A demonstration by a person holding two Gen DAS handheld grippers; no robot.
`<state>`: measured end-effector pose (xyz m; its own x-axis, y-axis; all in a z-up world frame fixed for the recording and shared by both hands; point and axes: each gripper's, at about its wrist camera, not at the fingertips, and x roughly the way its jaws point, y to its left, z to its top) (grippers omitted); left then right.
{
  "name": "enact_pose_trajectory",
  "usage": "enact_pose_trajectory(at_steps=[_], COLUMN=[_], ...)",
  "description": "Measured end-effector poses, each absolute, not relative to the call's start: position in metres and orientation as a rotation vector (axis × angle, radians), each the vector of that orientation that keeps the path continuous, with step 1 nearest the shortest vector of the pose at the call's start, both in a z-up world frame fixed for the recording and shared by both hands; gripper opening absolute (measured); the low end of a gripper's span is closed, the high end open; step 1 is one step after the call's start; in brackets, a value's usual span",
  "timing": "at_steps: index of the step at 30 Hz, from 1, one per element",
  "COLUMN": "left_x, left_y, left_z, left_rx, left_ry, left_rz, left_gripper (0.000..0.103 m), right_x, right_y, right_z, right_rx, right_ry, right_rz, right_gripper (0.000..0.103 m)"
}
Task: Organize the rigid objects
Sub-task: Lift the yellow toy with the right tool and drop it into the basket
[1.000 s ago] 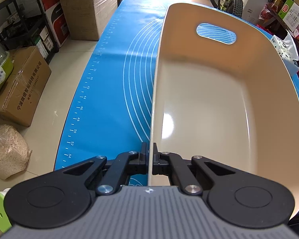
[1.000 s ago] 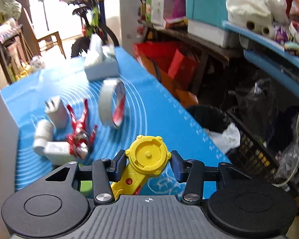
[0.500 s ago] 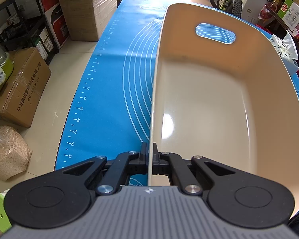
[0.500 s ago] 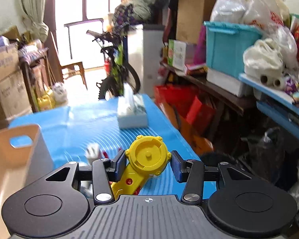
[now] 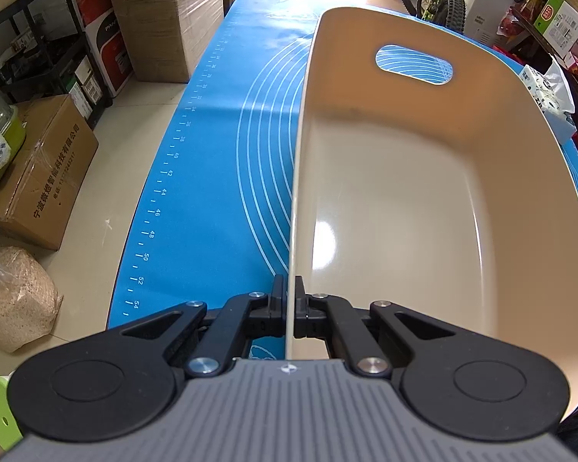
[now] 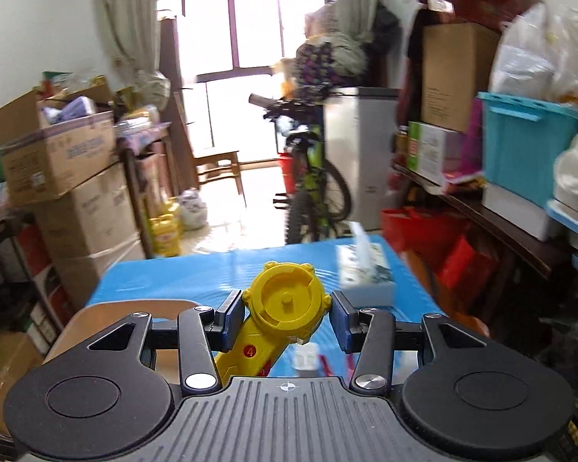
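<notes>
My left gripper is shut on the near left rim of a beige plastic basket, which stands empty on the blue mat. My right gripper is shut on a yellow toy with a round head and a red number mark, held up above the mat. The basket's rim shows at the lower left of the right wrist view. A white plug-like object lies on the mat below the right gripper, mostly hidden.
A tissue box stands at the far right of the mat; it also shows past the basket. Cardboard boxes, a bicycle and cluttered shelves ring the table.
My right gripper has lifted and tilted up with the yellow toy; the objects on the mat have dropped out of sight. My left gripper and the basket have stayed still.
</notes>
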<state>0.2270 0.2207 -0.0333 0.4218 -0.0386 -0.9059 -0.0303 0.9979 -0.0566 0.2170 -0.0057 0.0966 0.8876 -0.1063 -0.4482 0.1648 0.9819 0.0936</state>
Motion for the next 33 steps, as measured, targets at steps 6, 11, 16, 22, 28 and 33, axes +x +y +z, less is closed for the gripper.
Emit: enact_pose_trajectory(at_steps=[6,11,16,22,28,33], left_x=[0.227,0.227,0.227,0.227,0.227,0.227], left_y=[0.221,0.221,0.221,0.221,0.221,0.221], left_z=[-0.033,-0.033,-0.034,-0.034,-0.034,-0.034], left_rx=[-0.067,-0.071,-0.071,-0.071,-0.07,-0.07], left_ry=[1.136,1.135,1.135,1.135,1.136,1.135], left_rz=[-0.005,-0.007,-0.006,-0.007,-0.006,-0.006], left_gripper=[0.003,0.003,0.003,0.003,0.003,0.003], right_x=[0.233,0.24,0.247,0.259,0.269,0.274], right_y=[0.033,0.064,0.085,0.106,0.114,0.122], right_z=[0.099,0.085,0.061,0.028,-0.002,-0.015], right_rx=[0.15,0.131,0.12,0.086,0.078,0.049], right_ry=[0.468,0.51,0.583,0.72,0.871,0.97], right_rz=[-0.045,0.026,0.078,0.119,0.135,0.151], right_gripper=[0.053,0.053,0.053,0.053,0.053,0.053])
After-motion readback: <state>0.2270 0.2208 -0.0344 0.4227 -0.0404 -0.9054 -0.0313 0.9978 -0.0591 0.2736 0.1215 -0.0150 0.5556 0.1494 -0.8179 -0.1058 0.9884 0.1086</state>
